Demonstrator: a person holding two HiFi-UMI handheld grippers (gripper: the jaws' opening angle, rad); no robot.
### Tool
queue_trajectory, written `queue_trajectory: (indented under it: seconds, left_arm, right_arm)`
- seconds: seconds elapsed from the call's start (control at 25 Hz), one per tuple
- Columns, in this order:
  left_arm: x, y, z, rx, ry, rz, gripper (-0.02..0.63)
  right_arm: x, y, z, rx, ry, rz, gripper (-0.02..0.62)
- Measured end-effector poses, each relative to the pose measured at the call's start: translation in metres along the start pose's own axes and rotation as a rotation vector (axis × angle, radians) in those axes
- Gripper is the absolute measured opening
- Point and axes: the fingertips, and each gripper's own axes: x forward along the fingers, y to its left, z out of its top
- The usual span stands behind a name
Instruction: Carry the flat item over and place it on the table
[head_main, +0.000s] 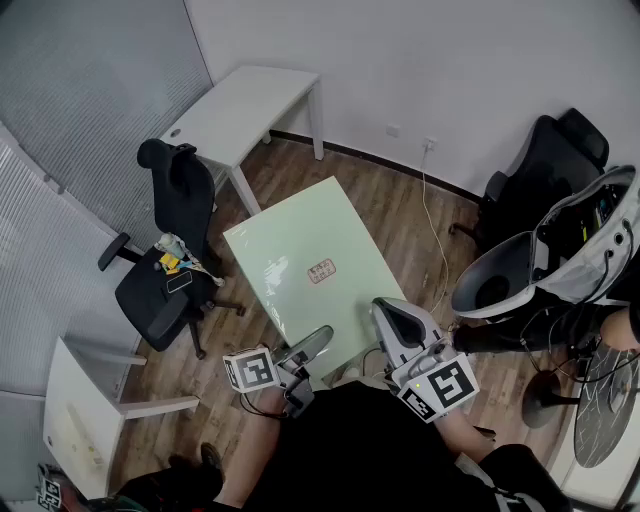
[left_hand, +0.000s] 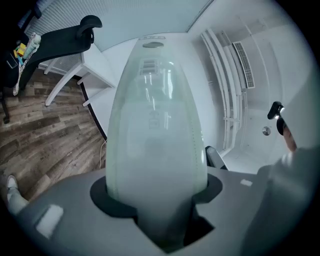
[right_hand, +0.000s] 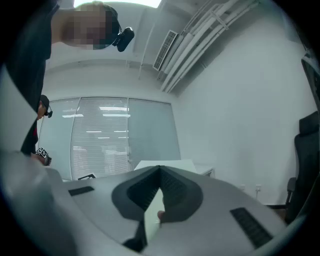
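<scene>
A pale green flat board (head_main: 300, 255) with a small label near its middle hangs level above the wooden floor in the head view. My left gripper (head_main: 312, 343) is shut on its near edge, and my right gripper (head_main: 392, 318) is shut on the same edge further right. In the left gripper view the board (left_hand: 155, 115) stretches away from the left gripper (left_hand: 155, 200). The right gripper view shows only a thin white sliver of the board (right_hand: 154, 215) inside the right gripper (right_hand: 159, 200). A white table (head_main: 245, 110) stands beyond the board's far end, by the wall.
A black office chair (head_main: 170, 260) with small items on its seat stands left of the board. Another black chair (head_main: 545, 160) and a white pod-shaped seat (head_main: 520, 265) are on the right. A cable (head_main: 435, 230) lies on the floor. White furniture (head_main: 80, 410) is at lower left.
</scene>
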Motion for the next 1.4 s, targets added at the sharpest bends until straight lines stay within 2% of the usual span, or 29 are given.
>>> queue_trajectory:
  seconds: [0.4, 0.88, 1.04, 1.16, 1.4]
  left_arm:
    - [0.024, -0.053, 0.017, -0.052, -0.011, 0.006, 0.281]
    - [0.041, -0.051, 0.014, -0.058, -0.008, 0.005, 0.281]
    - [0.038, -0.03, 0.009, -0.052, -0.005, 0.046, 0.281]
    - [0.047, -0.051, 0.02, -0.063, -0.011, 0.016, 0.282]
    - [0.064, -0.046, 0.035, -0.063, -0.006, 0.0, 0.281]
  right_arm:
    - [0.005, -0.013, 0.005, -0.005, -0.005, 0.021, -0.002]
    - [-0.004, -0.031, 0.002, 0.014, -0.006, 0.004, -0.002]
    - [-0.005, -0.038, 0.004, 0.054, -0.02, 0.004, 0.0]
    - [-0.006, -0.042, 0.006, 0.052, -0.026, -0.004, 0.0]
    - [0.005, -0.055, -0.002, 0.06, 0.003, 0.004, 0.002]
